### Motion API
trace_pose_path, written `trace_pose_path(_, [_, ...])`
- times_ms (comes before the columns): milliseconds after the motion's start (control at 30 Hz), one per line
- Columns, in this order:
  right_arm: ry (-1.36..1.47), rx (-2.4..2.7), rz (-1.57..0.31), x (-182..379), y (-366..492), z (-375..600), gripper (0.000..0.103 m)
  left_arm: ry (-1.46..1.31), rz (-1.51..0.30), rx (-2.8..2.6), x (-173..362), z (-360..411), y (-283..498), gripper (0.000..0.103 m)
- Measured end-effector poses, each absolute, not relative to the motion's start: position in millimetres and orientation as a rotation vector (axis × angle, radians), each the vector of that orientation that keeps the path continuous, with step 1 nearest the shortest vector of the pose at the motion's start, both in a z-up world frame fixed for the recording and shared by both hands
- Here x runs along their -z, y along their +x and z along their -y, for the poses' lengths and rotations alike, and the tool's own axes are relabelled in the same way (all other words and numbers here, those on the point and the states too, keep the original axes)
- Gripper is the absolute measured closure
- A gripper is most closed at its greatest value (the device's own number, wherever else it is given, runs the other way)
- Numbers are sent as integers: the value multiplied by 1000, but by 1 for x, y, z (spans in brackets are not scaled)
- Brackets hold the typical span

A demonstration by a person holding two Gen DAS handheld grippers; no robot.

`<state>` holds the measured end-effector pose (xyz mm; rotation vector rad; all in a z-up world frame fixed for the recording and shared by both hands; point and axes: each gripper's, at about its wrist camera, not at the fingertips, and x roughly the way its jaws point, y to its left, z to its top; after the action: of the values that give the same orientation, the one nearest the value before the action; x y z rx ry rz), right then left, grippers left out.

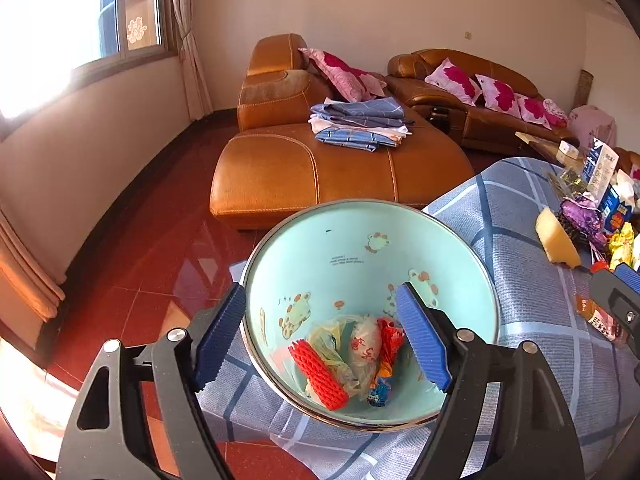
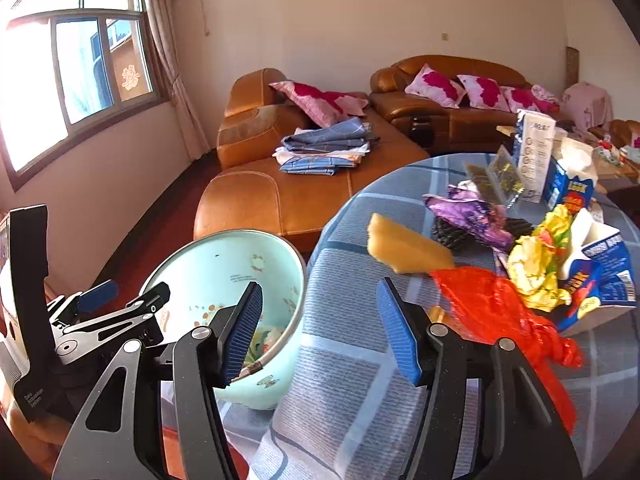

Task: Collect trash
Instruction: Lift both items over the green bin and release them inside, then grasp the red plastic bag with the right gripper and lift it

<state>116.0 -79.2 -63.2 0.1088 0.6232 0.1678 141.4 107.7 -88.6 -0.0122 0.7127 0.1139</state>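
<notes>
Looking down both wrist views, we see the pale blue bin (image 1: pixel 360 264) tilted toward the left gripper (image 1: pixel 320 336), low centre of that frame, leaning on the checked tablecloth (image 1: pixel 520 248). Left fingers (image 1: pixel 220 340) spread wide, straddling the bin's near rim, pads clear of it, gripping nothing. Inside the bin: red foam net (image 1: pixel 318 376), crumpled clear bags (image 1: pixel 360 348), coloured wrappers. In the right view, the right gripper (image 2: pixel 320 328) also parted, empty, over the cloth just right of the bin (image 2: pixel 224 264). Remaining trash sits right of frame: red plastic bag (image 2: pixel 492 312), yellow sponge (image 2: pixel 408 246), purple foil (image 2: pixel 468 208), yellow wrapper (image 2: pixel 536 256), torn blue carton (image 2: pixel 600 280).
</notes>
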Motion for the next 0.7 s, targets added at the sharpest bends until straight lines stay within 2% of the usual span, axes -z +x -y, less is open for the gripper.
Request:
trace_pose_path(100, [98,-129,-593,57,102,96,40,0,-696,-102,81,-97,135,20])
trace_pose_path(333, [135,-41,-568,56,80,134,40,-41,-695,-31,72,-73,119,15])
trace_pose_path(700, [173,82,-573,63,50,192,40,-56,-720,104,71,-33,100,15])
